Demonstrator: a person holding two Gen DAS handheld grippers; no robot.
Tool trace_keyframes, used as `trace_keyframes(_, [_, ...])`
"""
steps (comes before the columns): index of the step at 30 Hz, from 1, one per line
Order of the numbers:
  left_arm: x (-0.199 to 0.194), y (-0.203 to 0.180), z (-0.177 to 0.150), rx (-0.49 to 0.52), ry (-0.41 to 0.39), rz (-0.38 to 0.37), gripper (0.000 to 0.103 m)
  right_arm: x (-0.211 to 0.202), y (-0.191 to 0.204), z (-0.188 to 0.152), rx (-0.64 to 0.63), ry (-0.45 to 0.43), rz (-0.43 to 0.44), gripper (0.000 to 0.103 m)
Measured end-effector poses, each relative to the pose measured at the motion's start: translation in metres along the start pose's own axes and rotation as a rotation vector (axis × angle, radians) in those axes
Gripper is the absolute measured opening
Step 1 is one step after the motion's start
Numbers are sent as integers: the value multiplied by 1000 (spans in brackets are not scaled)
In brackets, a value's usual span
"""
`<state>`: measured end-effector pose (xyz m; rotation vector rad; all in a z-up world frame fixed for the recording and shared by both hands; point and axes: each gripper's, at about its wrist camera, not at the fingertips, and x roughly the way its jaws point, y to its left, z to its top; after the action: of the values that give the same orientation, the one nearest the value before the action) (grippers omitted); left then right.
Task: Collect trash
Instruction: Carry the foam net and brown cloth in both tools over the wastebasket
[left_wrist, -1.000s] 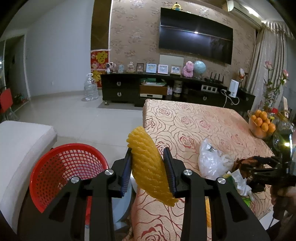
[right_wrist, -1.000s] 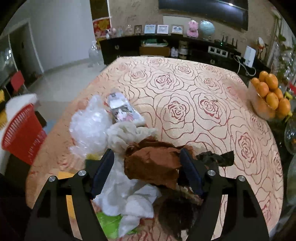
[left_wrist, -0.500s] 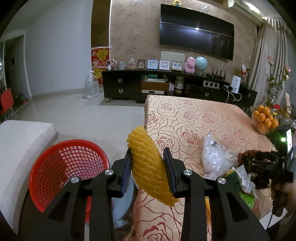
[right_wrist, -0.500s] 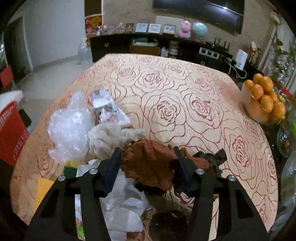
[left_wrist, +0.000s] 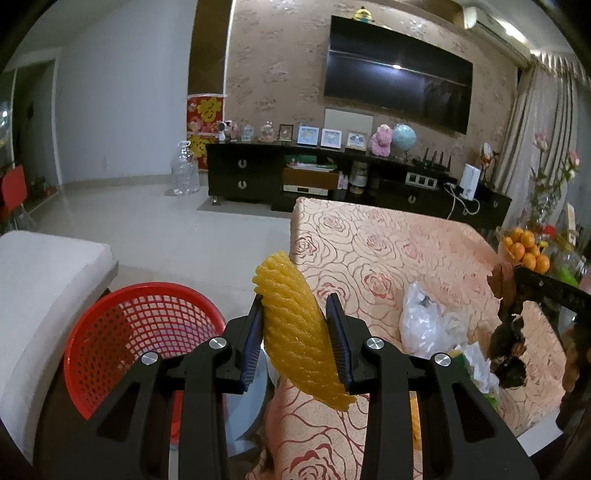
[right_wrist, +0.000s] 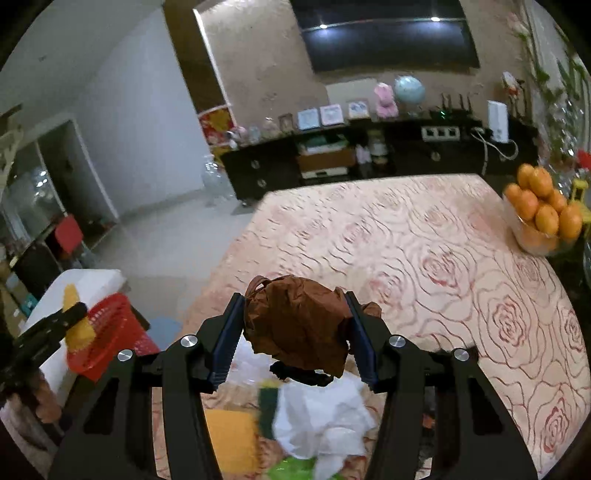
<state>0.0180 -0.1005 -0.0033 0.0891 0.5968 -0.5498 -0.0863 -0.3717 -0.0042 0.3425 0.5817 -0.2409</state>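
Observation:
My left gripper (left_wrist: 294, 297) is shut on a yellow foam fruit net (left_wrist: 295, 339), held just right of a red mesh basket (left_wrist: 140, 332) that stands on the floor off the table's corner. My right gripper (right_wrist: 293, 294) is shut on a crumpled brown paper wad (right_wrist: 299, 325) and holds it in the air above the trash pile. Below it lie white tissues (right_wrist: 321, 417), a yellow piece (right_wrist: 229, 439) and a green scrap (right_wrist: 291, 469). A clear plastic bag (left_wrist: 428, 325) rests on the rose-patterned tablecloth (right_wrist: 424, 240). A dark shred hangs under the wad.
A glass bowl of oranges (right_wrist: 543, 218) sits at the table's right edge. A white cushioned seat (left_wrist: 40, 280) stands left of the basket. A dark TV cabinet (left_wrist: 332, 181) and a large water bottle (left_wrist: 184, 173) are across the tiled floor.
The right gripper's jaws closed on the brown wad and lifted it up off the pile, tilting the view upward. The left gripper with the yellow net has stayed put.

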Motion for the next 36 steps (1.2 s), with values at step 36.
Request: trace_keyframes(36, [24, 154, -29, -263, 193, 323, 37, 144, 260, -12, -236, 334, 528, 58])
